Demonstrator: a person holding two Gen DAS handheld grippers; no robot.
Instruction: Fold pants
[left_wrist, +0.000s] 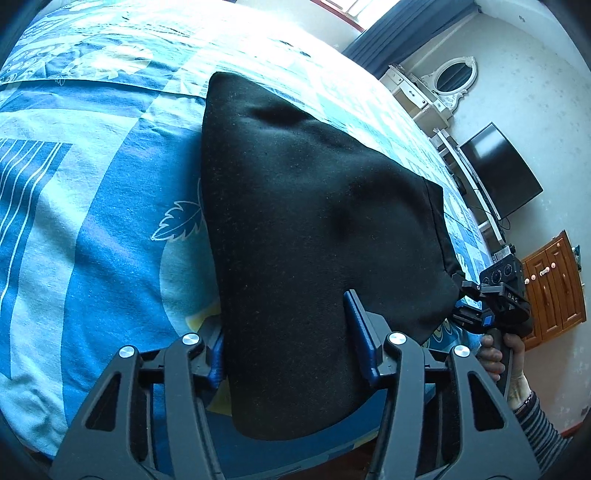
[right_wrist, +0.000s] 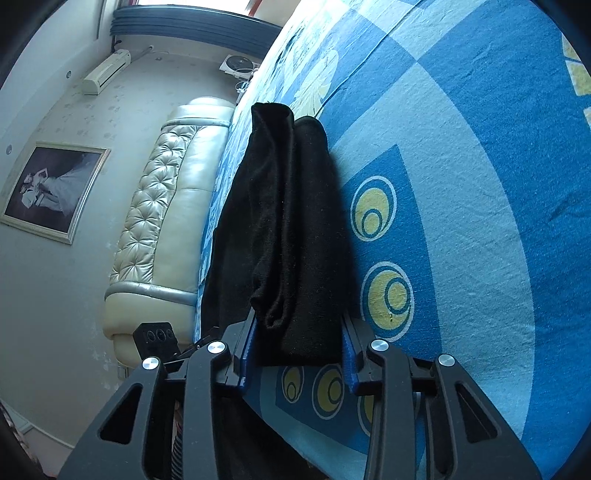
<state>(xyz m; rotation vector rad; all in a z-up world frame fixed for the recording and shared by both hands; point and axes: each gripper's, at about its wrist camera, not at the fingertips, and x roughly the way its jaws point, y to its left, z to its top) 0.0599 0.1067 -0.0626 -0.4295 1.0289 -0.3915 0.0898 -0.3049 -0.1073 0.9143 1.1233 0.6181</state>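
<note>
Pants (left_wrist: 314, 206): black, folded, lying on the blue patterned bedspread (left_wrist: 92, 221), running toward 12 o'clock from both our grippers.
Left gripper (left_wrist: 291, 354): jaws half closed, clamping the near edge of the fabric.
Right gripper (right_wrist: 299, 347): jaws narrow, pinching the bunched end.
Hidden: the hem under our left fingers.

Both wrist views close over the bedspread (left_wrist: 92, 221) — sharing black pants (left_wrist: 314, 221).

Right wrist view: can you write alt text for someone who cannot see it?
The right hand-held gripper grips one end of folded black pants lying on a blue patterned bedsheet. A cream tufted headboard and a framed picture stand to the left.
</note>
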